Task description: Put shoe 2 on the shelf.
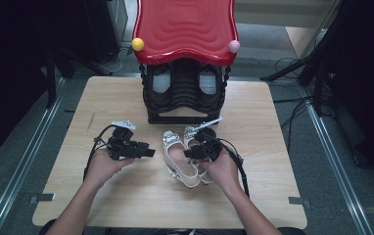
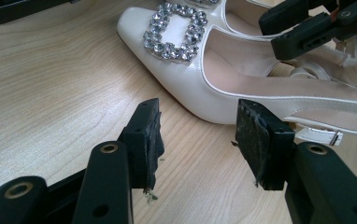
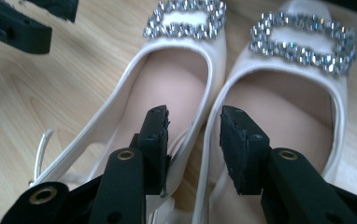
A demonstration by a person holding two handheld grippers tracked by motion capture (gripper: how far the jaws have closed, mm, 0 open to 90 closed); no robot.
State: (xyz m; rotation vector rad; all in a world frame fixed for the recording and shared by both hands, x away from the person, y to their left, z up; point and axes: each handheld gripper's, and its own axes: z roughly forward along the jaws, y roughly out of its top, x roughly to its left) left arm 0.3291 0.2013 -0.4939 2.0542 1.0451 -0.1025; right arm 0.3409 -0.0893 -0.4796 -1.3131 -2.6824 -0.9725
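Two cream slingback shoes with rhinestone buckles lie side by side on the wooden table [image 1: 126, 196], toes toward the rack. Nearer my left hand is the left shoe [image 1: 175, 159] [image 2: 223, 79] [image 3: 167, 79]; the right shoe [image 1: 191, 133] [image 3: 289, 93] lies partly under my right hand. My right gripper [image 1: 187, 152] [image 3: 194, 140] hangs over the pair. One jaw is inside each shoe, the two inner walls stand between them, and the pads do not clamp. My left gripper [image 1: 151, 152] [image 2: 197, 140] is open and empty, low over the table, pointing at the left shoe's side.
A black shoe rack [image 1: 182, 105] with a red wavy top [image 1: 185, 24] stands at the table's far edge, dark shoes on its shelf. A yellow ball [image 1: 137, 44] and a pink ball [image 1: 234, 46] sit on the top's corners. Bare wood lies at the front and the left.
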